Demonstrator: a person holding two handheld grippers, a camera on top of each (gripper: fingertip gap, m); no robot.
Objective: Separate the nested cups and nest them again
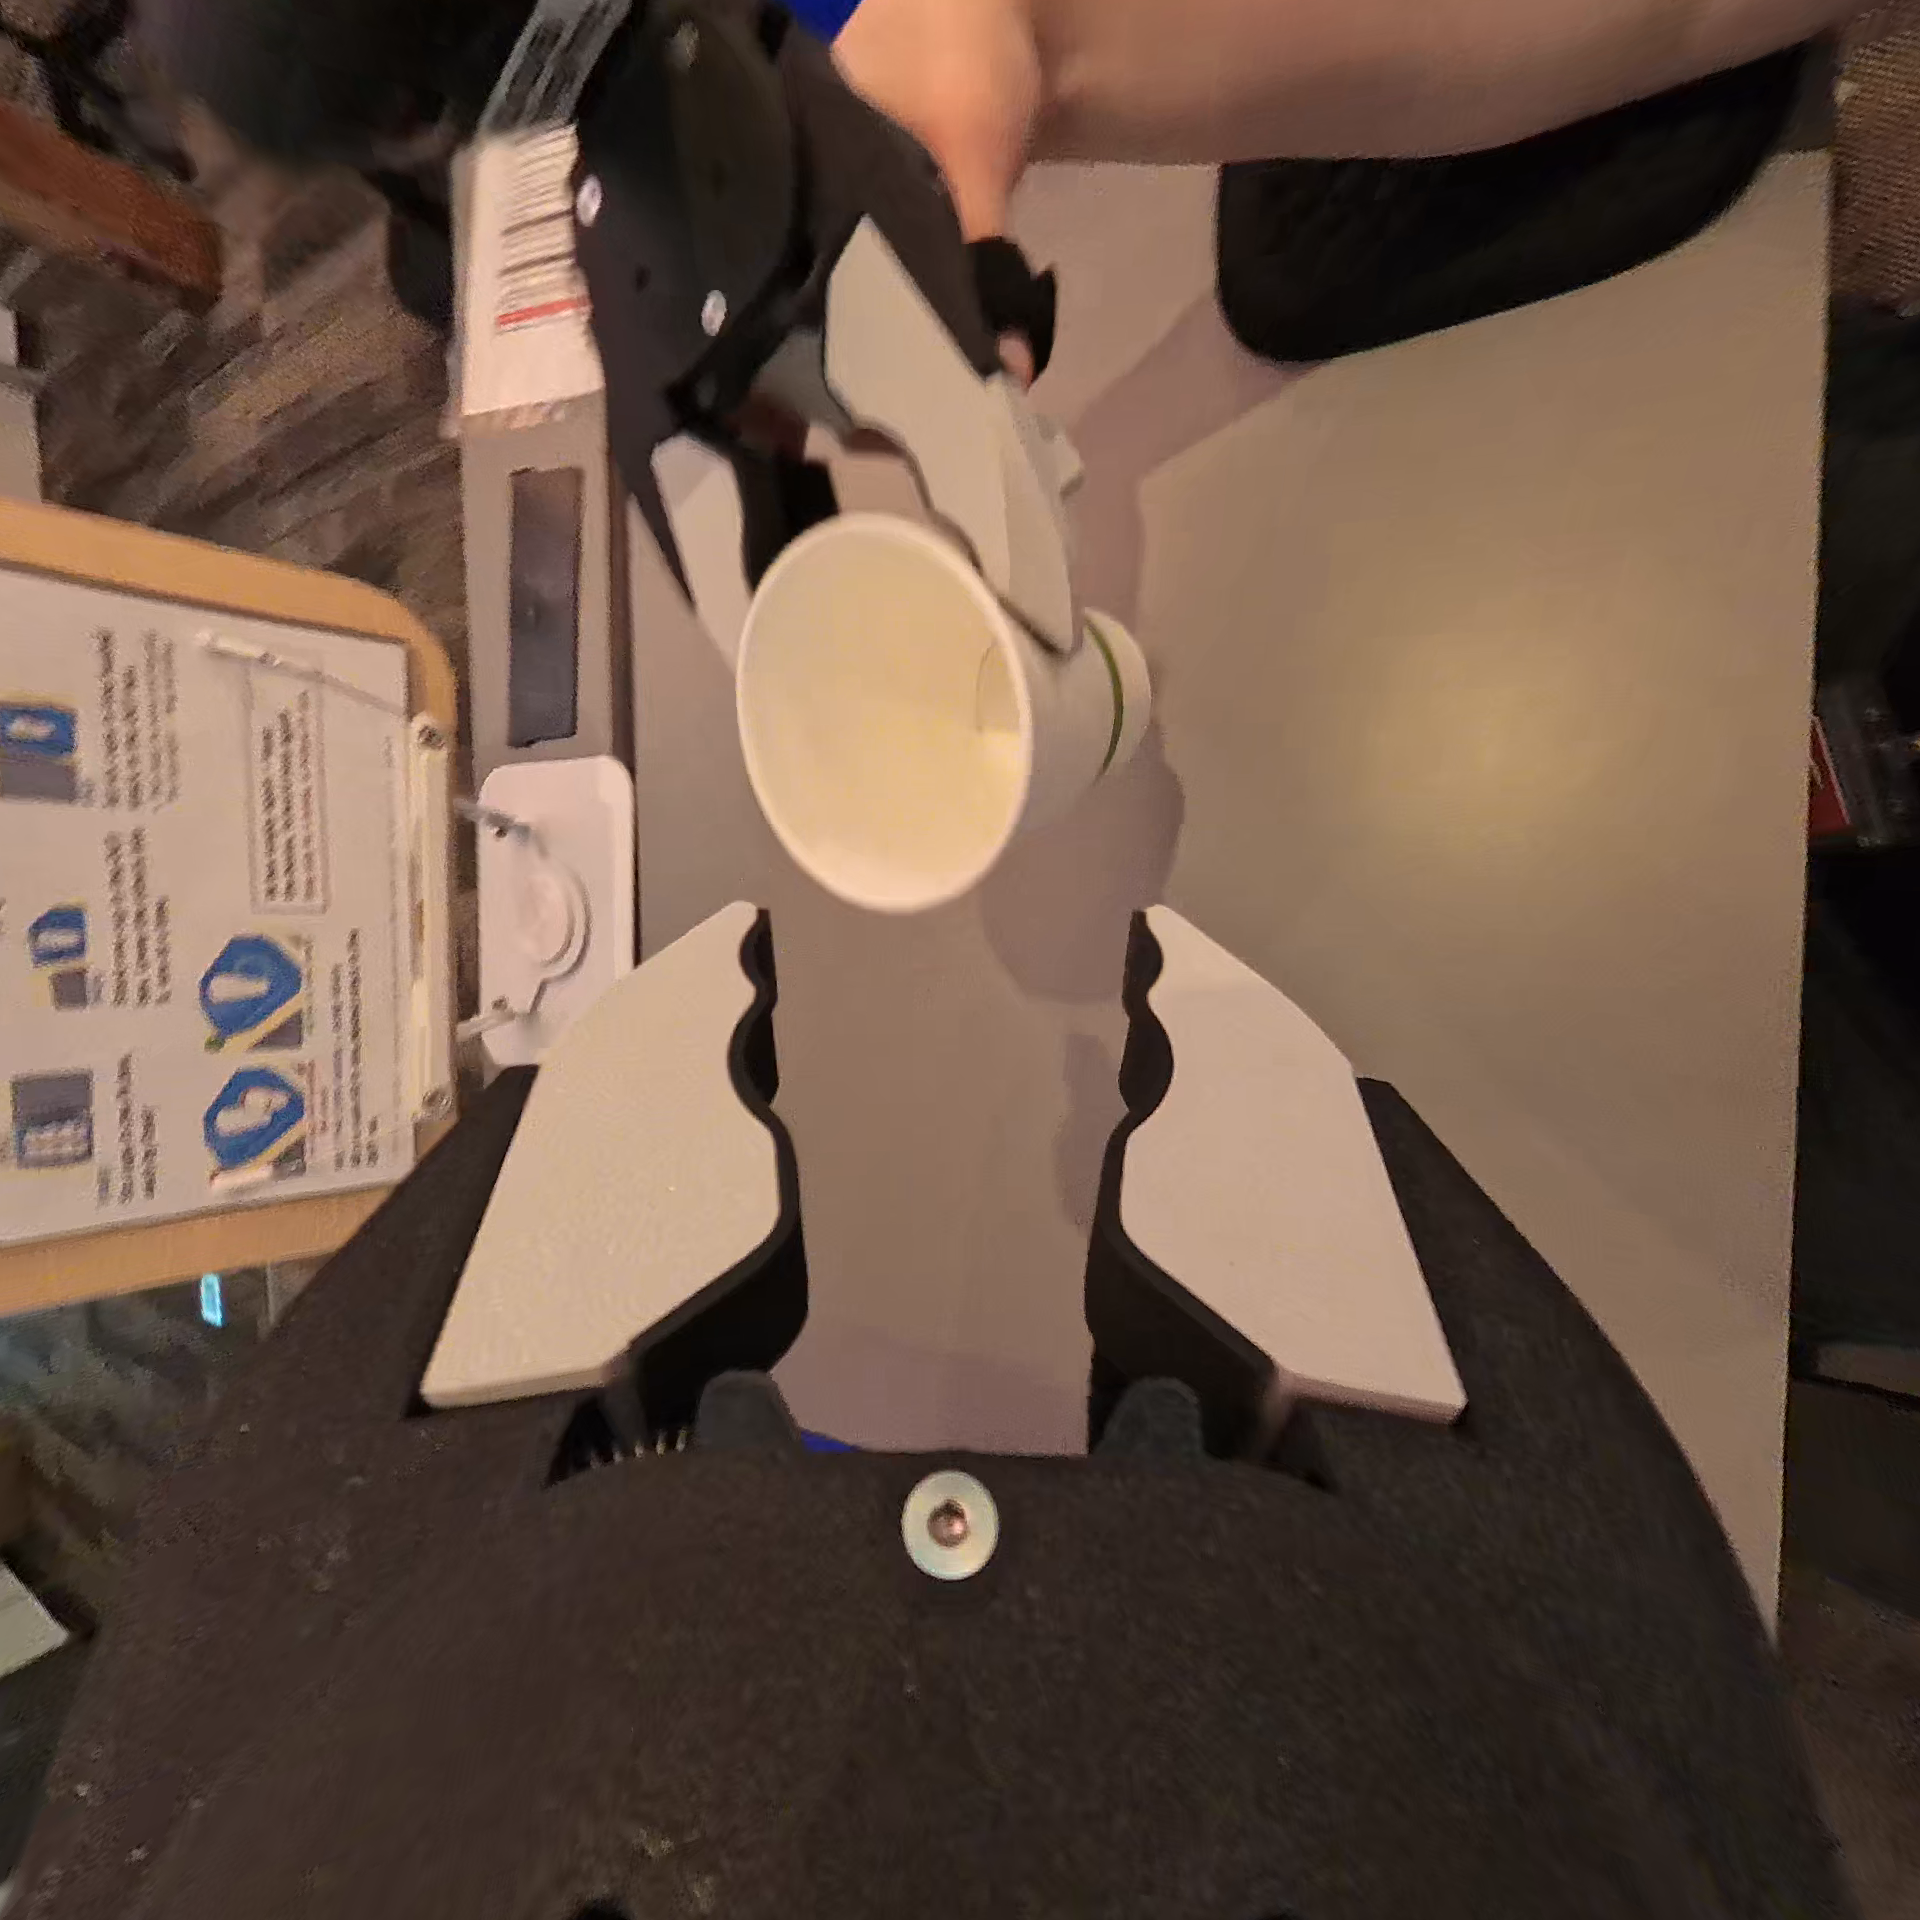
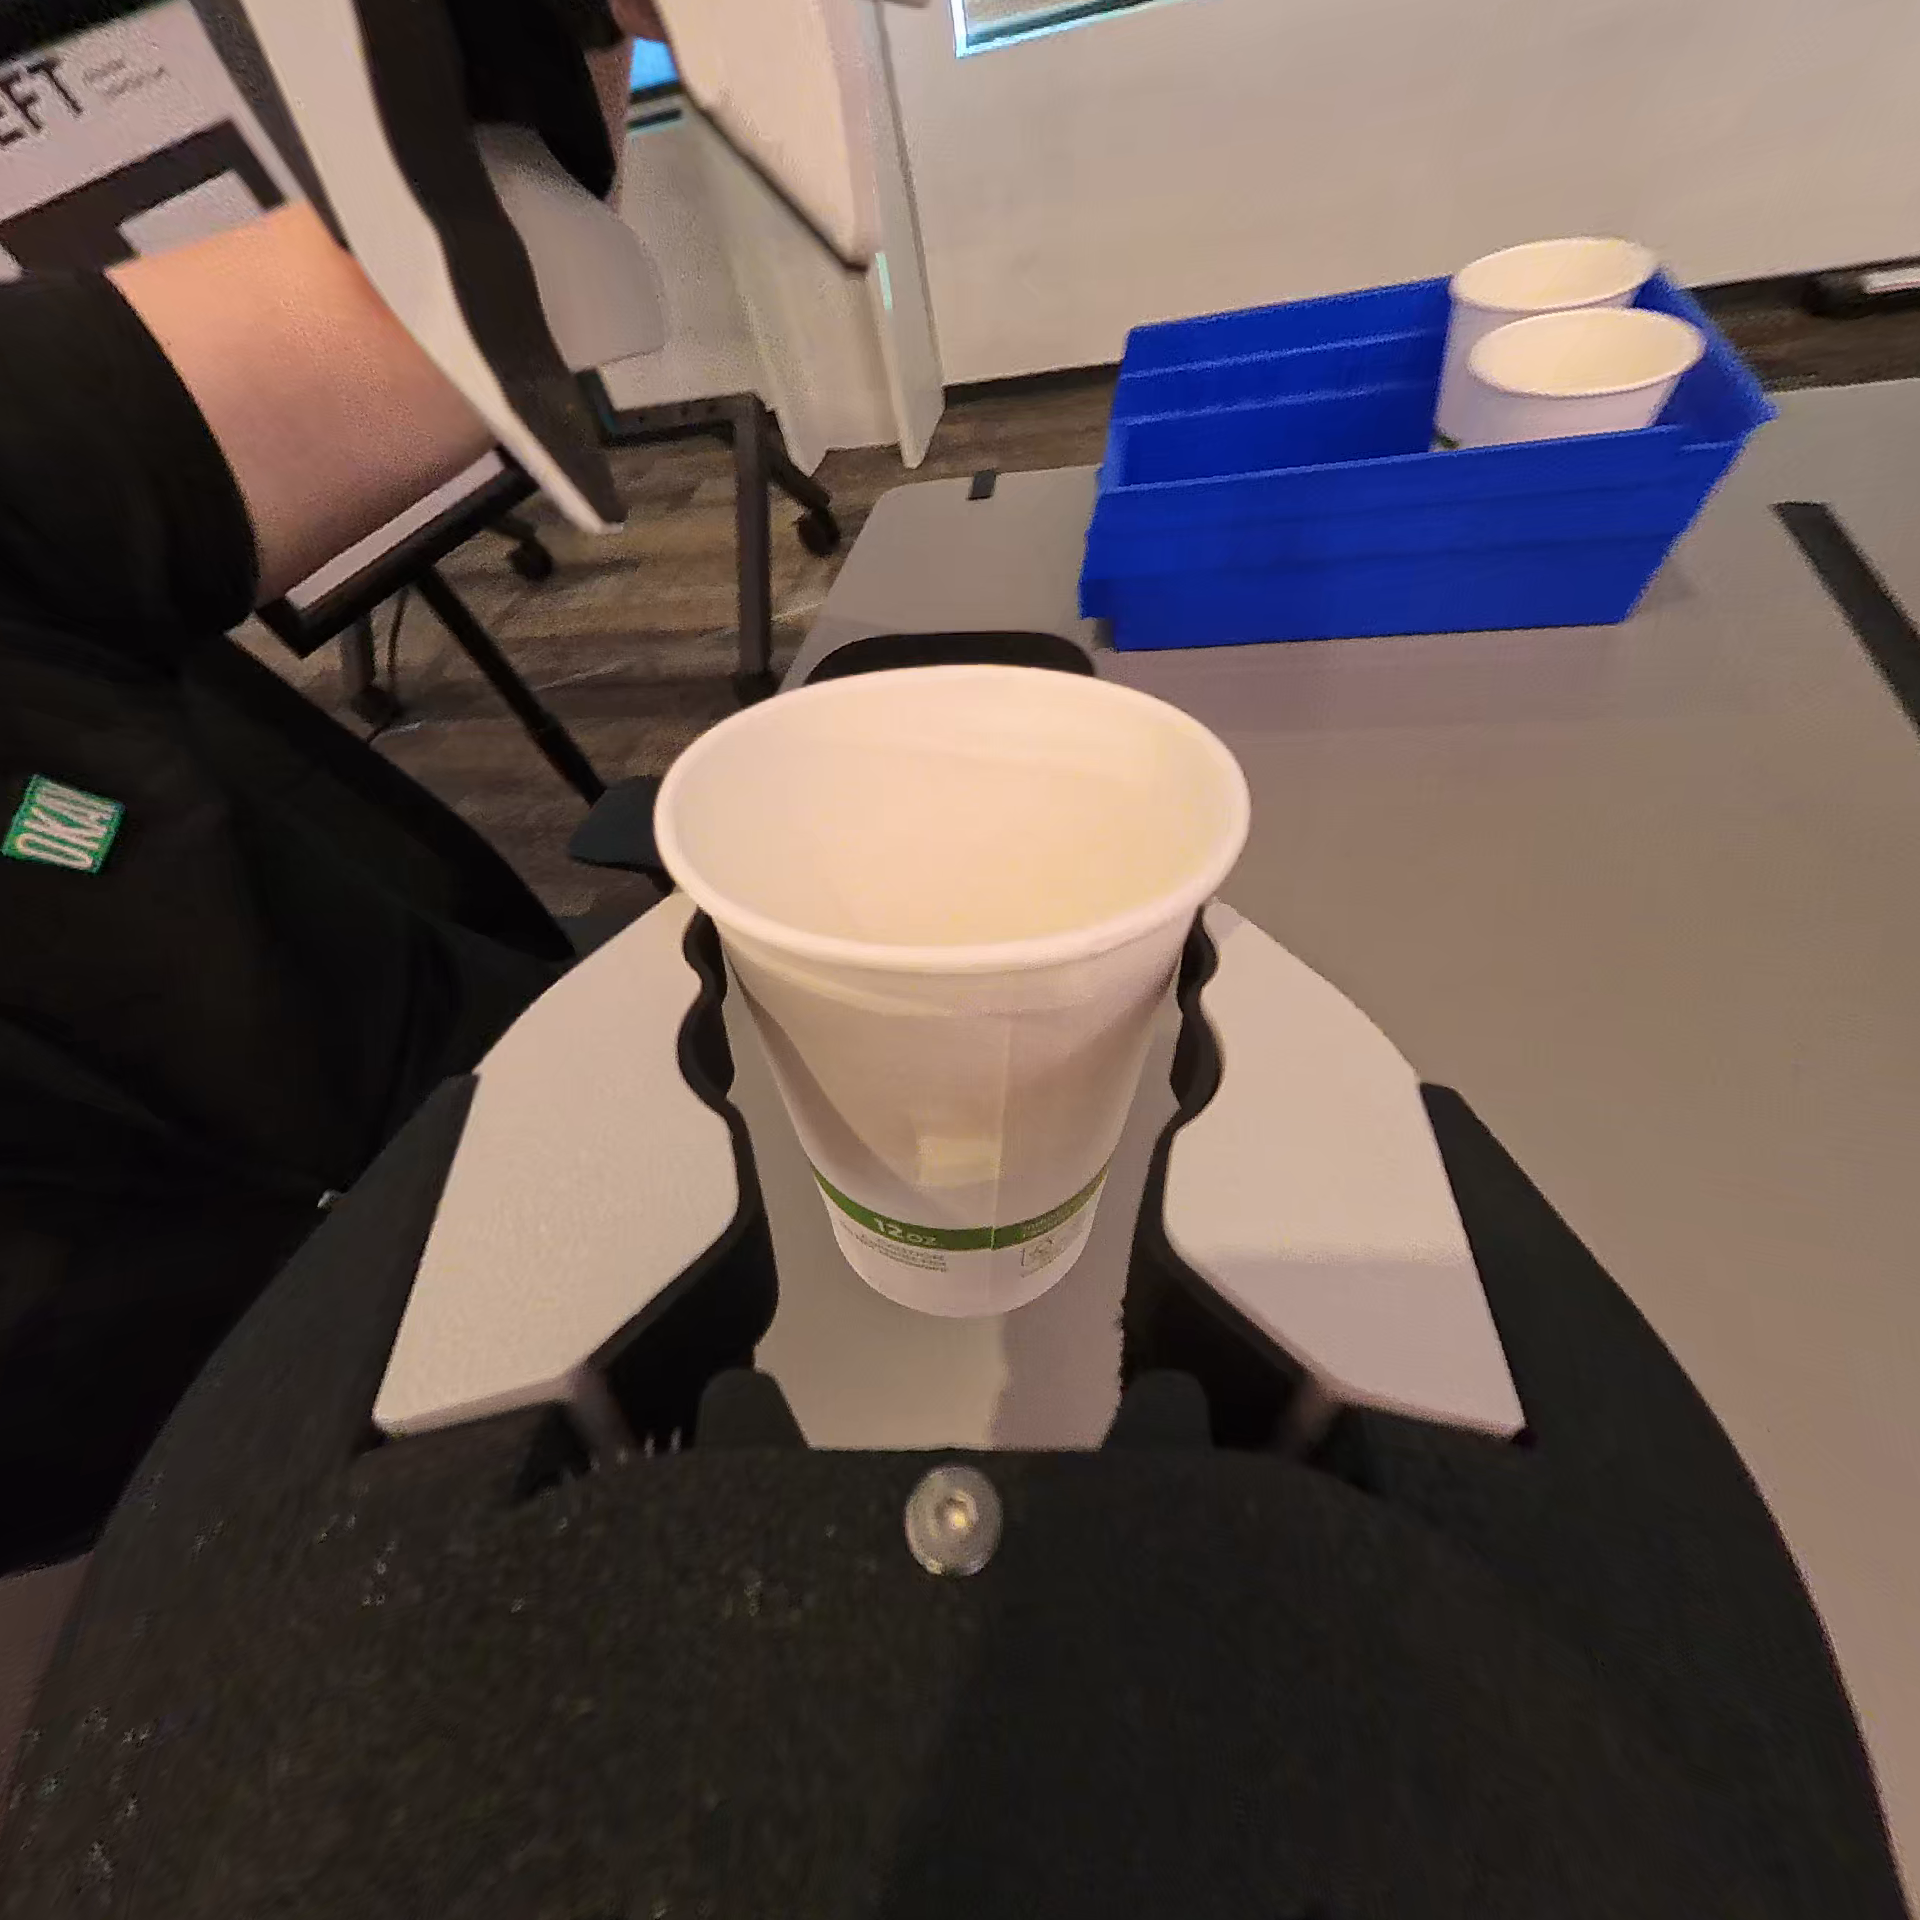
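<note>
1. The right gripper [image 2: 951,1049] is clamped on a white paper cup [image 2: 951,935], held upright above the grey table [image 2: 1558,935]; its fingers pinch the wall just under the rim.
2. The left gripper [image 1: 951,1023] hangs wide, holding nothing, just short of the cup.
3. Risk: a hard squeeze could dent the thin wall, and nesting would jam.
4. Two more cups [image 2: 1558,343] sit in the blue bin [image 2: 1351,540], well apart.

Grey table [image 2: 1558,831], wood-look floor [image 2: 665,582], white wall [image 2: 1351,125].
</note>
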